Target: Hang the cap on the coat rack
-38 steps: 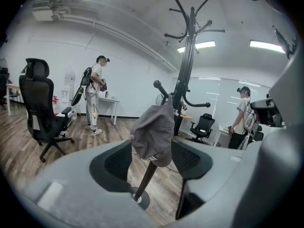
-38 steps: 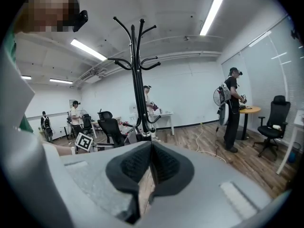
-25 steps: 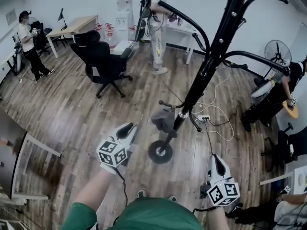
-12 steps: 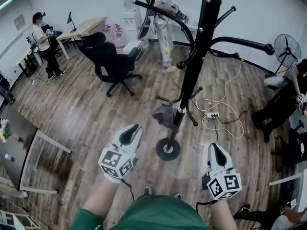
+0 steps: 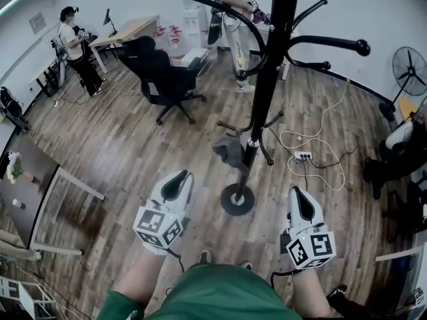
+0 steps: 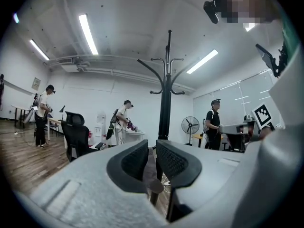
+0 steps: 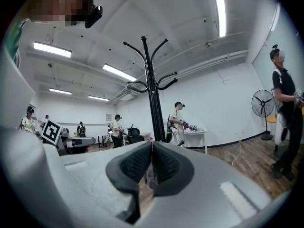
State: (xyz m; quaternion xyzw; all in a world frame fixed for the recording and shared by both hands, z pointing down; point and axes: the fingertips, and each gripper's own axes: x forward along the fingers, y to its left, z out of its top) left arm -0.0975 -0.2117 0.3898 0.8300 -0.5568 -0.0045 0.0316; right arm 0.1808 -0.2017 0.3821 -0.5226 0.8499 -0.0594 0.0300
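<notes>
The black coat rack (image 5: 270, 79) stands on its round base (image 5: 237, 200) straight ahead. A grey cap (image 5: 230, 153) hangs on one of its low hooks. My left gripper (image 5: 179, 177) is held low, left of the base and short of the cap. Its jaws are closing with a narrow gap and nothing between them (image 6: 152, 152). My right gripper (image 5: 298, 195) is held low to the right of the base, shut and empty (image 7: 151, 148). The rack (image 6: 165, 103) rises beyond the left jaws, and the rack (image 7: 152, 89) also shows in the right gripper view.
A black office chair (image 5: 163, 75) stands behind the rack on the left. White cables and a power strip (image 5: 303, 156) lie on the wood floor right of the pole. A fan (image 5: 408, 65) is at the far right, a table (image 5: 40, 192) at the left. Several people stand around.
The head view has swung, so the rack stands more upright and central. Both grippers stay low by the body, the right one slightly higher in the picture. The cap has not moved.
</notes>
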